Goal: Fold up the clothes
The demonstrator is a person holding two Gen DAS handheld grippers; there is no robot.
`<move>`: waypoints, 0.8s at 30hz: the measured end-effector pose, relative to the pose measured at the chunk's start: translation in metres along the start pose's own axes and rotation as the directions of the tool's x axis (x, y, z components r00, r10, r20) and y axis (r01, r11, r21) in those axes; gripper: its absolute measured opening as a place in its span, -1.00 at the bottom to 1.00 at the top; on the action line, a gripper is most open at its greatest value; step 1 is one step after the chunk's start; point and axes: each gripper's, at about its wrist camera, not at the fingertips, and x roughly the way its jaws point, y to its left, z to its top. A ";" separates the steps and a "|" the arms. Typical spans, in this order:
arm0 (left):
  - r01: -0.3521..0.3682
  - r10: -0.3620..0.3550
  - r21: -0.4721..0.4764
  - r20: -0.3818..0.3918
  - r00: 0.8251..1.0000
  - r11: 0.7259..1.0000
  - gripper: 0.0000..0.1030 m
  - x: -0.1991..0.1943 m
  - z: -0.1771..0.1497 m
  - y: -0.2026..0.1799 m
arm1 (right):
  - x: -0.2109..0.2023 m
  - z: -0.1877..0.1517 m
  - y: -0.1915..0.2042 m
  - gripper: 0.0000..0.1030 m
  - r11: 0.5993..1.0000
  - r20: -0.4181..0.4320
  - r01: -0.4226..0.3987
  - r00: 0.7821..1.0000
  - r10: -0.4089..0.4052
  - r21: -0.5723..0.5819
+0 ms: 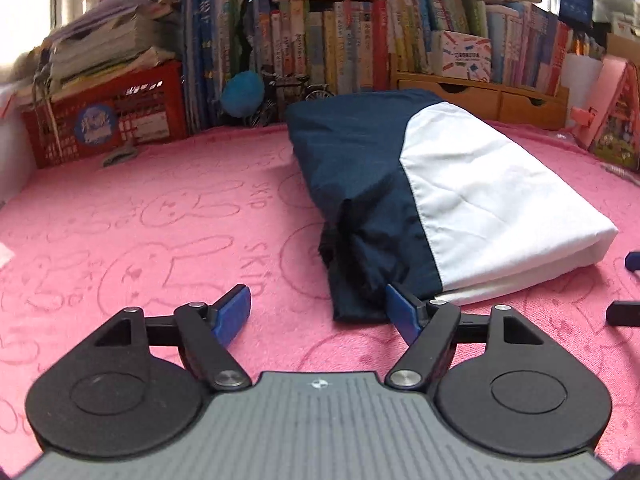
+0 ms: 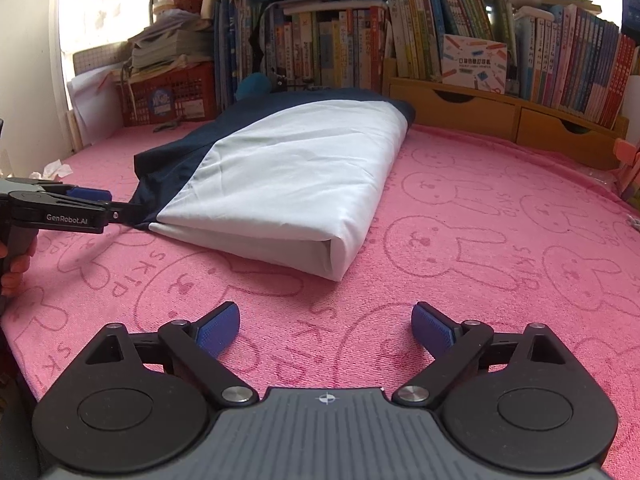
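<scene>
Right now, in the left wrist view, the left gripper [image 1: 318, 312] is sitting low over the soft pink towel cloth with bunny drawings [image 1: 132, 224]. Its two blue pads are standing apart and holding nothing. The folded navy and white cloth garment [image 1: 432, 200] is lying just ahead and a bit to the right. Its long side is running away from the gripper, toward the far row of upright colourful books [image 1: 332, 40]. The right blue pad [image 1: 402, 312] is sitting right at the garment's near dark corner, but I cannot tell if it is touching. The left pad is sitting over bare pink cloth. A red plastic crate with papers on top [image 1: 108, 120] is standing far off to the left, out of the way.

Next, in the right wrist view, the right gripper [image 2: 326, 326] is resting wide open too, holding nothing. The garment [image 2: 280, 176] is lying ahead and a bit to the left, near but apart. Its white folded corner is pointing toward this gripper. The left gripper [image 2: 80, 208] is showing from the side at the garment's dark end, so the left hand looks nearer. A wooden drawer box [image 2: 500, 116] is standing well behind. Nothing is blocking the way between either gripper and the garment. The folding looks almost done.
</scene>
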 end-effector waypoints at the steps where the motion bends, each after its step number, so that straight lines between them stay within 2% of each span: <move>1: 0.005 -0.005 -0.006 0.002 1.000 1.000 0.47 -0.001 -0.002 0.002 | 0.001 0.000 0.000 0.87 1.000 -0.002 -0.002 1.000 0.002 -0.003; 6: -0.003 0.002 0.084 0.013 1.000 0.996 0.46 -0.011 -0.007 -0.007 | -0.001 0.006 -0.001 0.88 1.000 0.013 0.004 1.000 -0.004 -0.026; 9: 0.039 -0.044 0.129 0.030 0.999 0.991 0.48 -0.020 -0.003 -0.019 | -0.003 0.015 -0.004 0.89 0.996 0.057 0.043 0.998 -0.038 -0.075; 10: 0.057 -0.064 0.149 0.039 0.997 0.987 0.50 -0.023 -0.002 -0.024 | -0.002 0.018 -0.006 0.89 0.994 0.068 0.050 0.997 -0.043 -0.092; 12: 0.083 -0.094 0.190 0.051 0.994 0.978 0.70 -0.025 -0.001 -0.035 | 0.001 0.022 -0.009 0.92 0.992 0.077 0.042 0.996 -0.033 -0.115; 15: 0.082 -0.096 0.232 0.050 0.994 0.969 0.73 -0.016 -0.003 -0.048 | 0.008 0.024 -0.013 0.95 0.991 0.072 0.010 0.997 0.000 -0.135; 18: 0.080 -0.086 0.191 0.020 0.996 0.978 0.82 -0.002 -0.006 -0.048 | 0.017 0.023 -0.009 0.98 0.987 0.008 -0.017 1.000 0.018 -0.158; 20: 0.107 -0.106 0.121 -0.015 0.994 0.987 0.92 0.002 -0.002 -0.038 | 0.022 0.021 -0.004 0.99 0.984 -0.030 -0.028 0.999 0.023 -0.175; 22: 0.134 -0.132 0.076 -0.034 0.991 0.988 1.00 0.005 0.000 -0.031 | 0.024 0.018 -0.006 1.00 0.992 -0.040 -0.051 0.998 0.047 -0.114; 24: 0.123 -0.120 0.094 -0.038 0.992 0.988 1.00 0.005 -0.001 -0.033 | 0.023 0.018 -0.011 1.00 0.995 -0.041 -0.066 0.997 0.063 -0.073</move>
